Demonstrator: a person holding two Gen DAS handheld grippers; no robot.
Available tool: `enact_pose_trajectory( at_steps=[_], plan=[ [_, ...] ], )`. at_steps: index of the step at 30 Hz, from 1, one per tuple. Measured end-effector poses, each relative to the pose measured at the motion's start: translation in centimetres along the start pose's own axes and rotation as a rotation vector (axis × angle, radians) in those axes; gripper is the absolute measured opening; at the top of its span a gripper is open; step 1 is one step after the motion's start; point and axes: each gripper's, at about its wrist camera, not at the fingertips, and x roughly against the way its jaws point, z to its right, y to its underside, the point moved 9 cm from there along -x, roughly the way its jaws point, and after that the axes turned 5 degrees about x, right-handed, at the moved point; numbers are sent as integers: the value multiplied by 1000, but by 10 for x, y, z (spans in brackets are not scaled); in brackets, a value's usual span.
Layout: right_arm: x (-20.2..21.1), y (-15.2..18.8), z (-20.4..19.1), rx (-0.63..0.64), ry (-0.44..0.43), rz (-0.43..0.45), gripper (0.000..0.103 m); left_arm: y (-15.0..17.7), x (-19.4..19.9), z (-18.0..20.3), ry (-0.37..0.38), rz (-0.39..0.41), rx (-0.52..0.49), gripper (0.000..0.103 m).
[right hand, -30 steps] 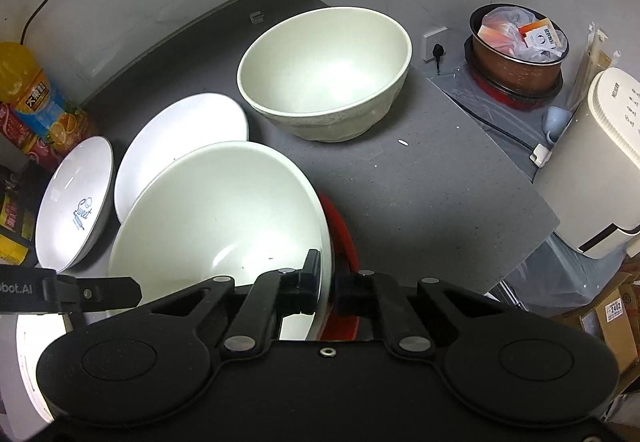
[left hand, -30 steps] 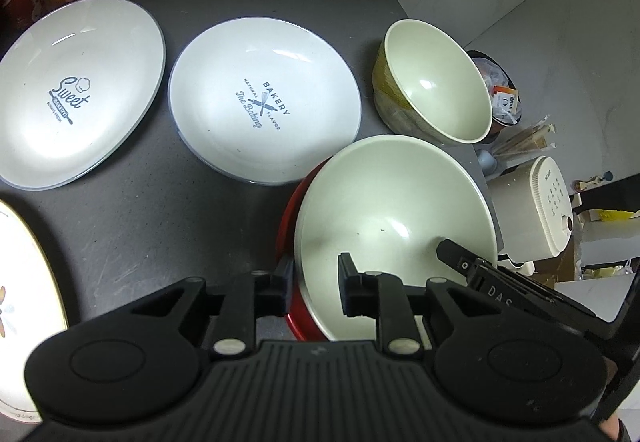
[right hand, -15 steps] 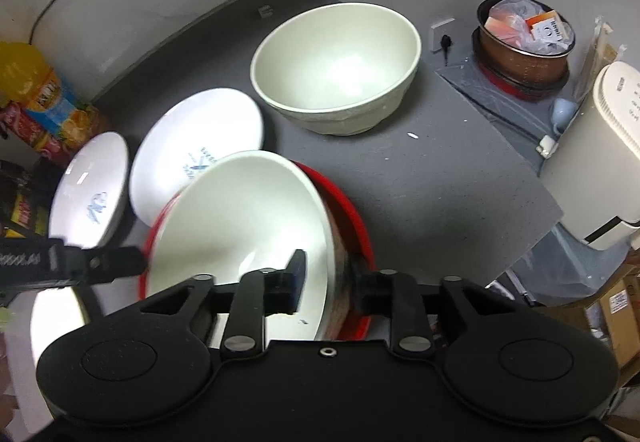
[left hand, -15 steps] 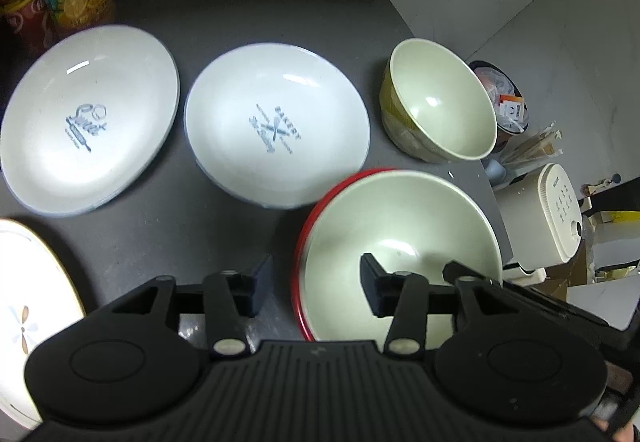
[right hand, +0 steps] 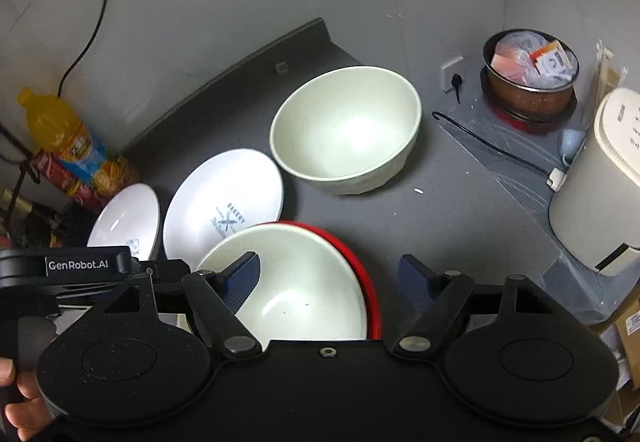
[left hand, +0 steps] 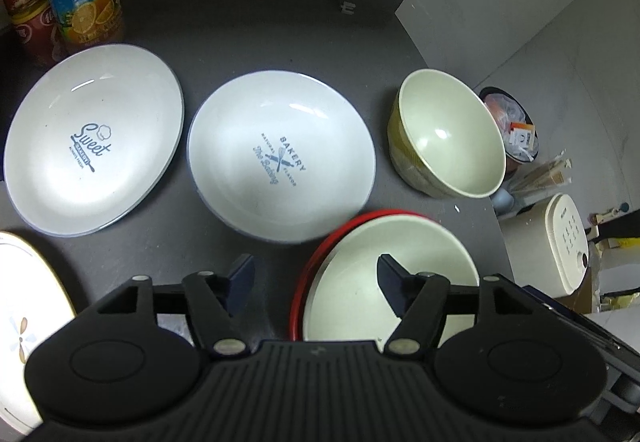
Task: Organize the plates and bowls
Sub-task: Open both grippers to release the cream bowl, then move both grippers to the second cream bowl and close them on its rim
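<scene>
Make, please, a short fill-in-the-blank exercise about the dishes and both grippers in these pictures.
1. The cream bowl sits inside a bowl whose rim is ____.
2. The jaws of the left gripper and right gripper are ____.
3. The plate beside the Sweet plate is printed with the word ____.

Missing words: red; open; BAKERY

- The desk (left hand: 248,54) is matt dark grey, faintly scuffed.
- The Bakery plate (left hand: 280,158) on it looks like glossy white glazed ceramic.
- Right of that plate, the cream bowl (left hand: 452,138) shines smoothly.
- The left tool (left hand: 316,278) is matt black plastic with ribbed housing.
</scene>
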Motion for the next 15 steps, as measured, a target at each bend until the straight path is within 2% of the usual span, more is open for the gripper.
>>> enact_pose_trajectory(
  at_steps=[9,15],
  plan=[
    [-10,-11,42,-59,32,14,75,-16,-8,22,12,29,-9,68],
    [-23,-26,57,-90,19,18,73,-30,-20,39,23,49,-4,68]
  ],
)
